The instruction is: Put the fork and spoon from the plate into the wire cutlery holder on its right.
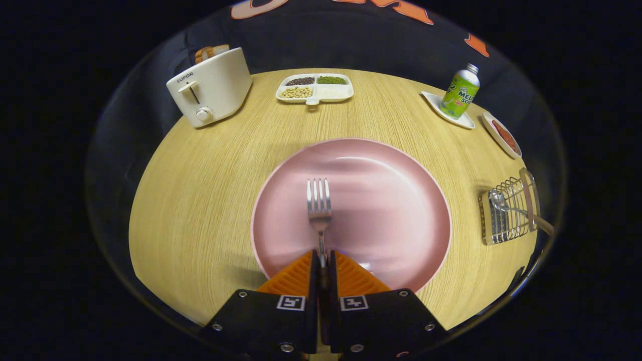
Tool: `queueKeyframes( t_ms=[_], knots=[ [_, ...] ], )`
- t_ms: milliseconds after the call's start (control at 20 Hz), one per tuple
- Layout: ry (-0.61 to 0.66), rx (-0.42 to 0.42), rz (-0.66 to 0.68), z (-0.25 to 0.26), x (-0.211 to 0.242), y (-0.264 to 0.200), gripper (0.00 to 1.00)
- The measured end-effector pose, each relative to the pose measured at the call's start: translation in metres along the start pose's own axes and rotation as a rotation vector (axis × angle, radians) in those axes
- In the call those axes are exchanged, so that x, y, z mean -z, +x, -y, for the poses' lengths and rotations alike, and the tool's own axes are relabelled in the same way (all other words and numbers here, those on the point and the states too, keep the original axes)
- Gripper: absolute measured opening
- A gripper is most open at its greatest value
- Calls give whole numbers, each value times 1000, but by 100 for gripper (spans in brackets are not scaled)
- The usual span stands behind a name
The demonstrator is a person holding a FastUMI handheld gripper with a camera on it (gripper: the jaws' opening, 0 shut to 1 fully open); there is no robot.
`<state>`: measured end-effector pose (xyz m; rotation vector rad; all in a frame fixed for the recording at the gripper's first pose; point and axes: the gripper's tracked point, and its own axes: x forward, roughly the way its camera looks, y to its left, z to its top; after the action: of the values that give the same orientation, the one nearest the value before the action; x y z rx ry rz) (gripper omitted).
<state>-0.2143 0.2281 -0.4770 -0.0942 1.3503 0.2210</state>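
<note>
tongs clamp the fork by its handle over the near part of the pink plate; the spoon already lies in the wire cutlery holder at right. the next move likely carries the fork rightward across the tabletop into it.

A staged kitchen corner in a recording booth; a round wooden worktop carries a toaster, a divided dish of beans, a pink plate, a drink bottle; black cloth hangs behind as the wall.
</note>
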Motion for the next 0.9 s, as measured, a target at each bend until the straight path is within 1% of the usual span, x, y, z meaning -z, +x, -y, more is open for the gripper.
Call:
queueKeyframes(
  t_ms=[50,150,350,450,600,700,900],
  knots=[
    [12,-12,3,0,-1,-1,8],
    [24,-39,32,1,-8,-7,5],
    [42,-43,104,19,-28,-32,4],
    [50,-37,150,36,-42,-50,4],
    [72,-19,207,65,-62,-77,4],
    [82,8,249,90,-74,-95,4],
    [86,70,276,146,-78,-125,4]
  ],
)
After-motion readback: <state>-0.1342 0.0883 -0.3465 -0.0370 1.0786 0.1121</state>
